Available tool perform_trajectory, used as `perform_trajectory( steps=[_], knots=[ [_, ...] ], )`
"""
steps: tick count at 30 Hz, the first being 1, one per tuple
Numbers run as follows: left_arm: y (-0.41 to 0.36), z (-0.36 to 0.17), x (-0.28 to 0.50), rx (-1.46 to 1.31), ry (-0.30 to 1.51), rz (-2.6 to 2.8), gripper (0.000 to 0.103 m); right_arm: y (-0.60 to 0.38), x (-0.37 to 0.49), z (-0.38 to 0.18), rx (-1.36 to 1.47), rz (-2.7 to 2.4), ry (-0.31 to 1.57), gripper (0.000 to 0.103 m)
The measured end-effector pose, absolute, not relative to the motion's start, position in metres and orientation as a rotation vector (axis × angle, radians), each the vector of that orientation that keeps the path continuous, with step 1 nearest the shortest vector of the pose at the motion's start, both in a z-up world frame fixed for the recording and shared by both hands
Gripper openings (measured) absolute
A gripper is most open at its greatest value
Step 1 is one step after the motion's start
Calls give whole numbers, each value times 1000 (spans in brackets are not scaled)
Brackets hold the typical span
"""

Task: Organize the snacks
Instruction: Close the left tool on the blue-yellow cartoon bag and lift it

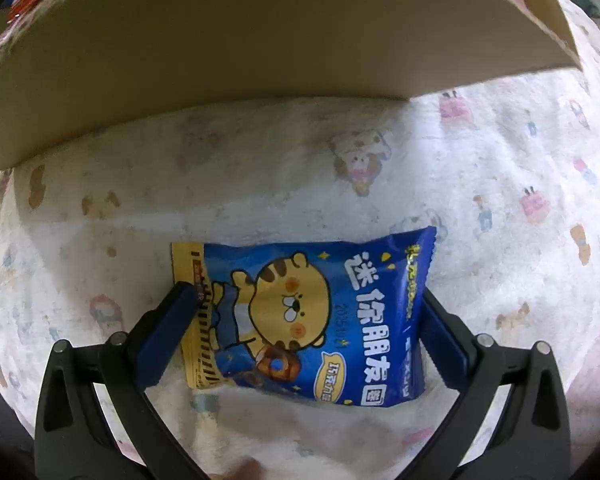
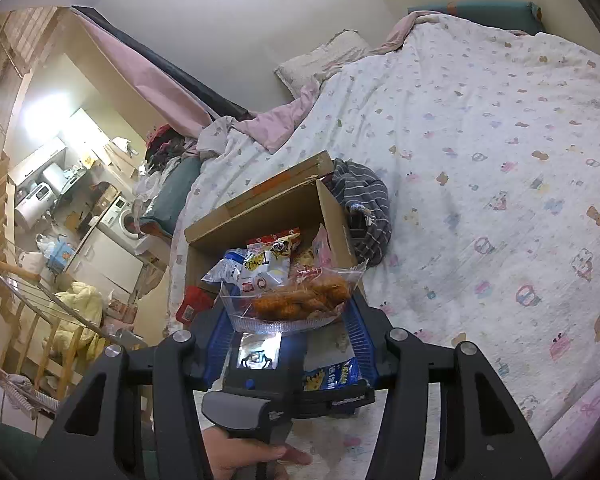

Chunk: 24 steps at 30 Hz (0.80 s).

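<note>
Blue tiger-print snack packet (image 1: 300, 320) lies between the wide-spread fingers of the left gripper (image 1: 304, 320), both pads touching its edges. Right gripper (image 2: 290, 306) is clamped on one clear packet of fried snacks (image 2: 300, 300) above one cardboard box (image 2: 260, 216).

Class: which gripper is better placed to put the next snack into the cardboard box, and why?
Right. The right gripper already grips a clear snack bag beside the cardboard box; the left gripper only straddles the blue tiger packet on the bedspread.

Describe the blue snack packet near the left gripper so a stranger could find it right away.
Start at the bed's cartoon-print quilt, then the brown cardboard box standing on it. On the quilt just in front of its wall lies the blue snack packet, between the left gripper's jaws. Its yellow cartoon tiger marks it out.
</note>
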<state>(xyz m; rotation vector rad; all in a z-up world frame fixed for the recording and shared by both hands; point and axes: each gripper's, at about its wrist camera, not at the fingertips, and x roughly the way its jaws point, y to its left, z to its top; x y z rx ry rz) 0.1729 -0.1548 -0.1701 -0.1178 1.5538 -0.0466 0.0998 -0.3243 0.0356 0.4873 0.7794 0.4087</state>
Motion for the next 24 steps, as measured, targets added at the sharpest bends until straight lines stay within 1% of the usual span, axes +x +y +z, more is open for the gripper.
perform_trajectory(
  steps=[6, 8, 10, 13, 18, 20, 23, 24],
  knots=[
    [-152, -172, 172, -85, 1539, -100, 102, -324, 98, 37, 487, 397, 770, 54],
    [-150, -168, 168, -66, 1529, -98, 95, -324, 99, 36, 485, 387, 773, 54],
    [-150, -165, 163, -62, 1523, -104, 90, -323, 100, 33, 473, 366, 790, 54],
    [-143, -163, 157, -59, 1523, -141, 85, -322, 104, 28, 468, 352, 815, 54],
    [-131, -152, 148, -38, 1523, -210, 69, -323, 104, 25, 457, 335, 822, 54],
    [-126, -147, 143, -51, 1524, -227, 60, -324, 105, 27, 454, 329, 816, 54],
    [-120, -139, 133, -41, 1513, -245, 51, -323, 106, 26, 456, 323, 819, 54],
    [-117, -137, 130, -44, 1511, -252, 50, -321, 107, 25, 452, 324, 824, 54]
  ],
)
